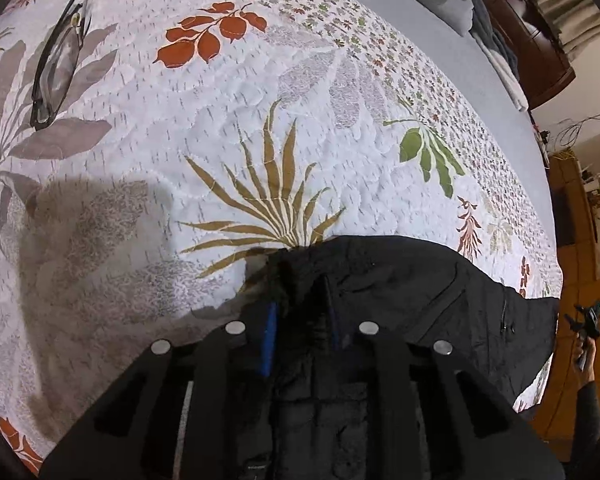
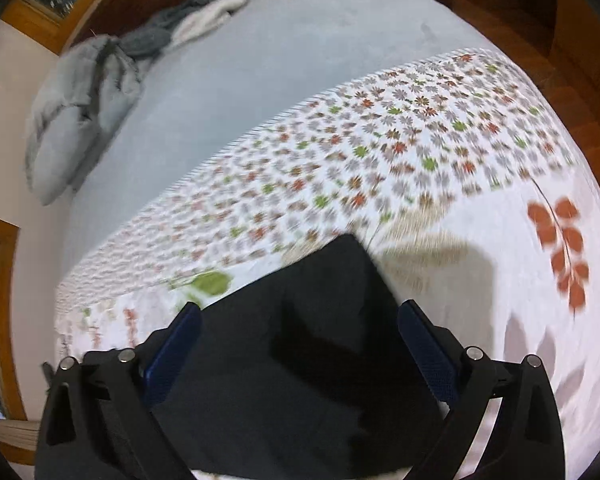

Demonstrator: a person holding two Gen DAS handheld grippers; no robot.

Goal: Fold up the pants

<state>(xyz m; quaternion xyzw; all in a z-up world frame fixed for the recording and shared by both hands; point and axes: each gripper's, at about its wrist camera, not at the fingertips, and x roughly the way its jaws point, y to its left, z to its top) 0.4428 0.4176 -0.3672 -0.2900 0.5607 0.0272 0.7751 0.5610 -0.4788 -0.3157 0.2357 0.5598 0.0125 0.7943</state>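
Glasses [image 1: 58, 68] are lying far left on the quilt [image 1: 228, 120]. The left tool [image 1: 302, 320] is pinching the black pants' [image 1: 420, 292] edge mid-bed. The right tool [image 2: 300, 344] is hanging spread over them; pillows [image 2: 72, 120] beyond.

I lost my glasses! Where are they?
In the left wrist view, the glasses lie far upper left on the flowery quilt, on a grey leaf print, away from the black pants.

The pants [image 1: 440, 300] are matt black cloth; the quilt [image 1: 228, 128] is stitched, puckered printed cloth; the floor [image 2: 580, 92] is glossy wood.
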